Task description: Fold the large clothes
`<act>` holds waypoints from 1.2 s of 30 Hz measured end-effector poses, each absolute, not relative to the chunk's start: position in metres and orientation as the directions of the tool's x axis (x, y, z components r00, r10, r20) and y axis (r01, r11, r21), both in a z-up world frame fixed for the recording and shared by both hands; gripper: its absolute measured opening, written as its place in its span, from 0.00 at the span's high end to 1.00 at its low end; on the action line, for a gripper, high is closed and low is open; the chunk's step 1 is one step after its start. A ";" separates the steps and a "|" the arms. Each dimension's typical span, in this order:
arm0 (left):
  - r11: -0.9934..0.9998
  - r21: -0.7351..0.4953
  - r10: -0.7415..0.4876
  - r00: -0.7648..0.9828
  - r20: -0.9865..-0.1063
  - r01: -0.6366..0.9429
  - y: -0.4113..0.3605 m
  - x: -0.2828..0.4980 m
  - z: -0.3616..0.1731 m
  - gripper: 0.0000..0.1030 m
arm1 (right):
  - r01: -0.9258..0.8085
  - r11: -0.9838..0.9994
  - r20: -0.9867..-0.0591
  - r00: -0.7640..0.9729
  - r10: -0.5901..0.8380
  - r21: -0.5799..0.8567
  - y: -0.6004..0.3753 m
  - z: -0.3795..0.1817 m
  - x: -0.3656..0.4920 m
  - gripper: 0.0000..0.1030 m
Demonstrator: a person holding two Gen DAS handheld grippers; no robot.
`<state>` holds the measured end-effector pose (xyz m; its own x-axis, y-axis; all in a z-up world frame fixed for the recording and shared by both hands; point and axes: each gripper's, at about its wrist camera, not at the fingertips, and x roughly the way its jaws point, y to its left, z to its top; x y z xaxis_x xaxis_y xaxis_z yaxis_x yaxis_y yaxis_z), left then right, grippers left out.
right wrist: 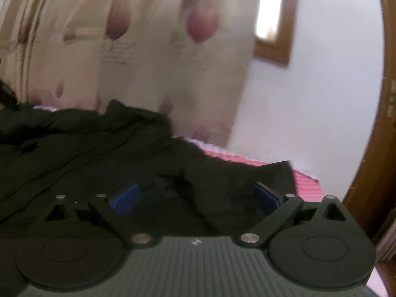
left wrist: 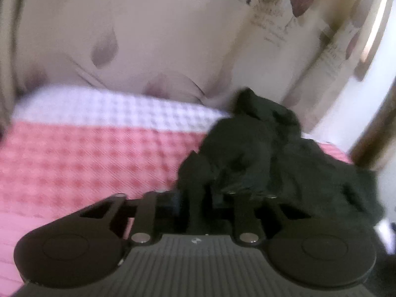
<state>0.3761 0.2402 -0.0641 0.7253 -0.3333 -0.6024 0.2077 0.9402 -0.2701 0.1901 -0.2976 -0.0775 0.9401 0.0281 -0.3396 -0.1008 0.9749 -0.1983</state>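
A large black garment (left wrist: pixel 267 153) lies bunched on a bed with a pink and white checked cover (left wrist: pixel 81 158). My left gripper (left wrist: pixel 198 198) is shut on a fold of the black garment, which rises in a heap just beyond the jaws. In the right wrist view the garment (right wrist: pixel 99 153) spreads across the bed to the left. My right gripper (right wrist: pixel 195 195) is open, its blue pads (right wrist: pixel 126 196) wide apart, with black cloth lying between and under them.
A cream curtain with purple petals (left wrist: pixel 153 32) hangs behind the bed, also in the right wrist view (right wrist: pixel 153 57). A white wall (right wrist: pixel 321 99), a wooden window frame (right wrist: pixel 274 49) and a brown door frame (right wrist: pixel 371 148) stand at the right.
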 end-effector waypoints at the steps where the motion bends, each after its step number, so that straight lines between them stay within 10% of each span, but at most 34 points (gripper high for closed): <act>1: 0.959 -0.224 -0.276 0.753 -0.597 0.173 0.241 0.375 -0.059 0.84 | -0.113 0.974 -0.349 0.937 0.038 -0.197 -0.292 -0.079 0.195 0.04; 8: 0.980 0.010 0.173 0.837 -0.519 -0.197 0.258 0.389 -0.043 1.00 | -0.164 0.975 -0.406 0.910 0.090 -0.152 -0.261 -0.097 0.195 0.04; 13: 0.991 -0.091 0.040 0.875 -0.483 -0.096 0.246 0.376 -0.036 0.97 | -0.182 0.977 -0.445 0.888 0.114 -0.113 -0.259 -0.100 0.189 0.04; 18: 0.988 -0.142 -0.126 0.886 -0.445 0.069 0.208 0.277 -0.027 0.02 | -0.158 0.975 -0.412 0.908 0.081 -0.158 -0.279 -0.083 0.154 0.01; 24: 0.986 -0.155 -0.133 0.820 -0.557 0.054 0.186 0.130 -0.052 0.00 | -0.136 0.990 -0.547 0.832 0.094 -0.036 -0.319 -0.097 0.114 0.00; 28: 0.981 -0.195 -0.133 0.758 -0.639 0.008 0.181 0.091 -0.091 0.07 | -0.136 0.989 -0.601 0.786 0.144 0.059 -0.328 -0.119 0.106 0.00; 30: 0.959 -0.283 -0.202 0.742 -0.640 0.017 0.178 0.090 -0.107 0.32 | -0.160 0.977 -0.599 0.771 0.215 0.144 -0.330 -0.128 0.110 0.06; 32: 0.936 -0.350 -0.223 0.727 -0.649 -0.025 0.174 0.092 -0.117 0.76 | -0.154 0.973 -0.607 0.761 0.229 0.174 -0.329 -0.135 0.115 0.65; 36: 0.904 -0.427 -0.273 0.781 -0.562 0.009 0.172 0.075 -0.092 0.89 | -0.140 0.964 -0.577 0.778 0.247 0.224 -0.340 -0.125 0.106 0.84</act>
